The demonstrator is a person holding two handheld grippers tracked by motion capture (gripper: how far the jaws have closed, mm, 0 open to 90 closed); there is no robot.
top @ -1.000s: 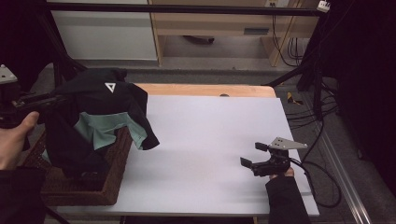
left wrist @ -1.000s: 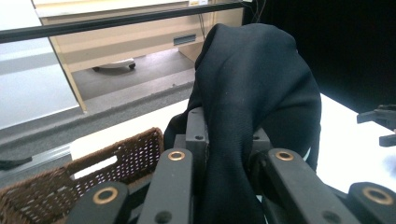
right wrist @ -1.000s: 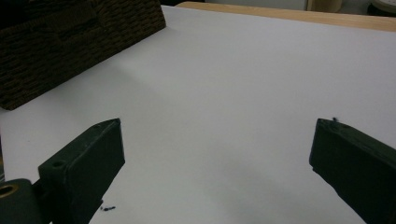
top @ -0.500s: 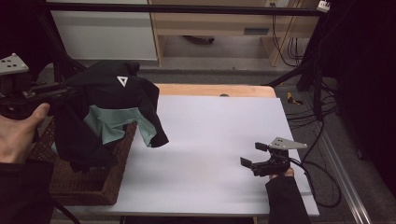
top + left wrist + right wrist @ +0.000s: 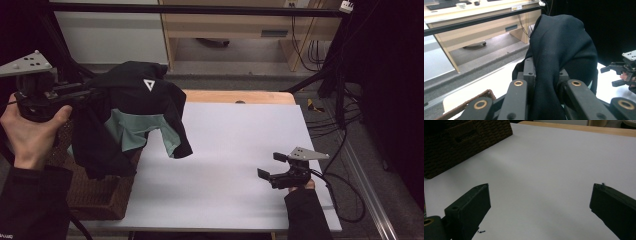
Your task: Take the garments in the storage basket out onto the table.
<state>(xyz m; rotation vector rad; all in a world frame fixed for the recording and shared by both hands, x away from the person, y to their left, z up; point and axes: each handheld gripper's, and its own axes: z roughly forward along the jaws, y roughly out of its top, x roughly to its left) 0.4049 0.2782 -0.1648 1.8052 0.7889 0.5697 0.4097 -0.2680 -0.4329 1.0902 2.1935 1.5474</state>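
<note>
The white surface [image 5: 235, 165] spreads out in front of me, with a strip of bare wood along its far edge. I take the wicker basket [image 5: 95, 192] as my landmark: it sits at the surface's near left corner, dark brown and woven, and my right tool's view catches its side wall [image 5: 461, 142] beyond the jaws.

Above the basket and hanging partly over its right side is the black garment [image 5: 132, 117], lifted clear of the surface. It has a teal-green lining showing underneath and a small white triangle mark near the top. One loose end dangles to the right of the basket, over the white surface.

My left tool [image 5: 82, 92] is raised above the basket's far left side, and its jaws are clamped on a fold of the garment [image 5: 559, 57], the cloth bunched between them and draped forward.

My right tool [image 5: 267, 166] rests low over the surface, well to the right of the basket, its jaws spread wide with nothing between them [image 5: 539, 202].
</note>
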